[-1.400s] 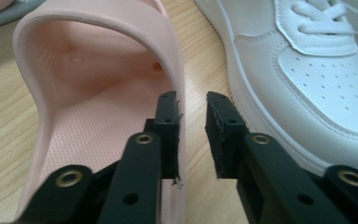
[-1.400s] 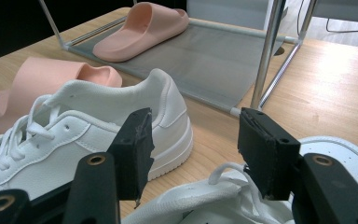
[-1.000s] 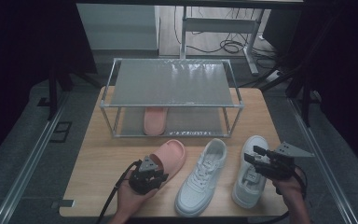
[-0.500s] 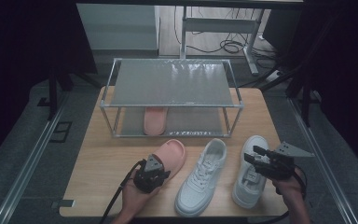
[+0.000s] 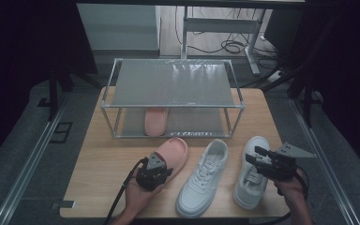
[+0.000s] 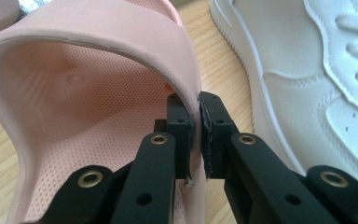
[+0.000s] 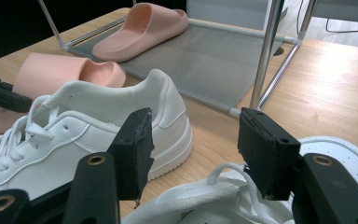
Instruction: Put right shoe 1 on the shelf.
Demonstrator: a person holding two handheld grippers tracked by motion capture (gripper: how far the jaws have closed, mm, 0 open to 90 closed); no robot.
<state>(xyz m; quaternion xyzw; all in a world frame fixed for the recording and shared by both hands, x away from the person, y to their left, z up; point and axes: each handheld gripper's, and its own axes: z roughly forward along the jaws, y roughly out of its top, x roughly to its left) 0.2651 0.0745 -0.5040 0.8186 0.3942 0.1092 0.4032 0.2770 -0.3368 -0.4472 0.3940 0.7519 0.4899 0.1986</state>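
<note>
left gripper [image 5: 155,172] clamped on the side edge of the pink slipper's [image 5: 171,153] strap, jaws pinching the thin wall seen close in the left gripper view [image 6: 193,135], probably because the rim gives a firm bite for lifting. slipper resting on the wooden table [image 5: 98,168] just in front of the wire shoe rack [image 5: 171,101], toe aimed at the lower shelf where its mate, the second pink slipper [image 5: 155,121], already lies; likely bound for the spot beside it. right gripper [image 5: 258,161] hovering over the right white sneaker [image 5: 251,180], jaws wide apart and holding nothing, seemingly poised above the laces. left white sneaker [image 5: 201,178] lying between slipper and right sneaker, close to both, heel toward the rack
</note>
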